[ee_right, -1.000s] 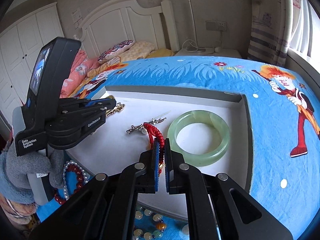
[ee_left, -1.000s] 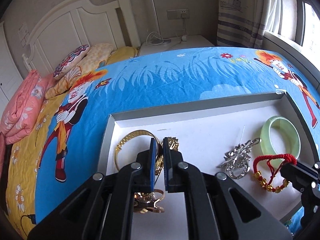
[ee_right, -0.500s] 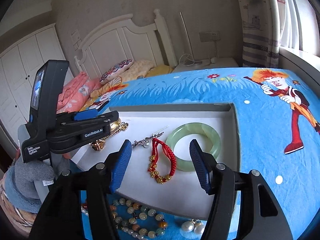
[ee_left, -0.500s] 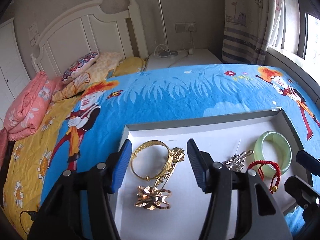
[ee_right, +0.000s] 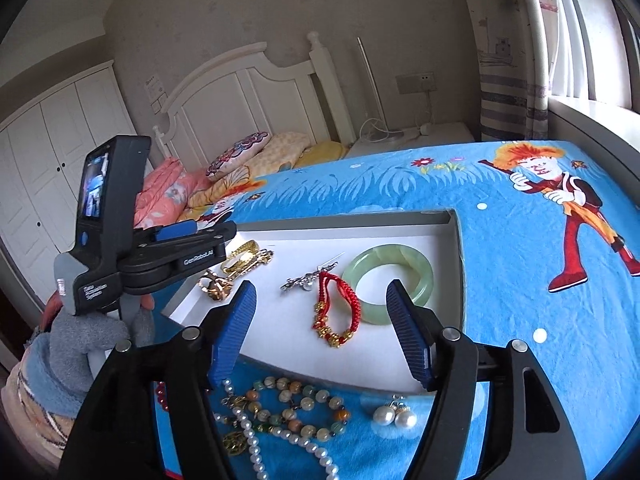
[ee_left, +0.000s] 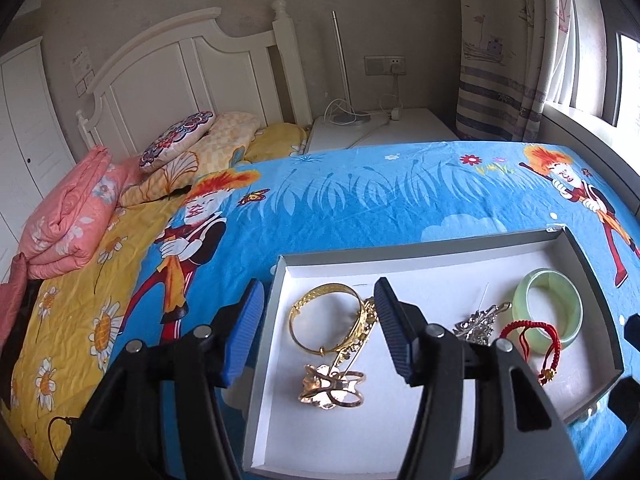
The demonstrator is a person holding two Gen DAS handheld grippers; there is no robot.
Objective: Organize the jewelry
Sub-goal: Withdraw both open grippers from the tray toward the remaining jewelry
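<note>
Now the jewelry lies in the white tray [ee_left: 280,360] on the bed [ee_left: 360,208]: gold bangle [ee_left: 324,316] and gold butterfly piece [ee_left: 332,388] at center of the left view, silver brooch [ee_right: 308,278], red cord bracelet [ee_right: 336,312] and green jade bangle [ee_right: 394,280] at center of the right view. Below the tray, bead strands [ee_right: 288,412] and pearl earrings [ee_right: 394,416] lie on the sheet. My left claw [ee_left: 318,332] and my right claw [ee_right: 320,332] both stand wide, holding nothing.

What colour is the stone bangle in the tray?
Pale green bangle; clearest in the right wrist view.
</note>
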